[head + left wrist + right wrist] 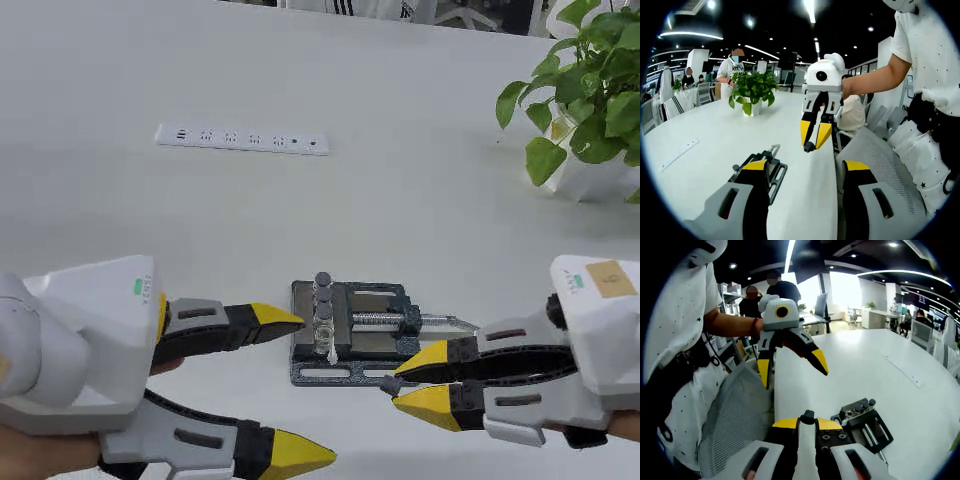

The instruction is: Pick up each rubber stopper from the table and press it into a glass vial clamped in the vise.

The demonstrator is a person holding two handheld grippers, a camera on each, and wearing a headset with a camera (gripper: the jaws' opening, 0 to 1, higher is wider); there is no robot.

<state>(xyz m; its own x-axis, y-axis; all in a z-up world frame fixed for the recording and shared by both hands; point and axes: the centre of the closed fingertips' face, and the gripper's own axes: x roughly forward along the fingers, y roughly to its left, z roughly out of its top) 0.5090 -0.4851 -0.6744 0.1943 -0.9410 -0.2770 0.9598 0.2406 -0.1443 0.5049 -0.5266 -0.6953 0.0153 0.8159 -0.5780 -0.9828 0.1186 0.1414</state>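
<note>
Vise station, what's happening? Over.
Left tool open, beside vise. Right tool shut on stopper, near vise. Some vials already stoppered. Nothing blocking.

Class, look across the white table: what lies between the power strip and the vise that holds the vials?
Nothing. In the head view, the stretch of table between the power strip and the vise is bare.

The white table [420,130] carries a vise [372,345], a power strip [242,139] and a potted plant [590,120].
</note>
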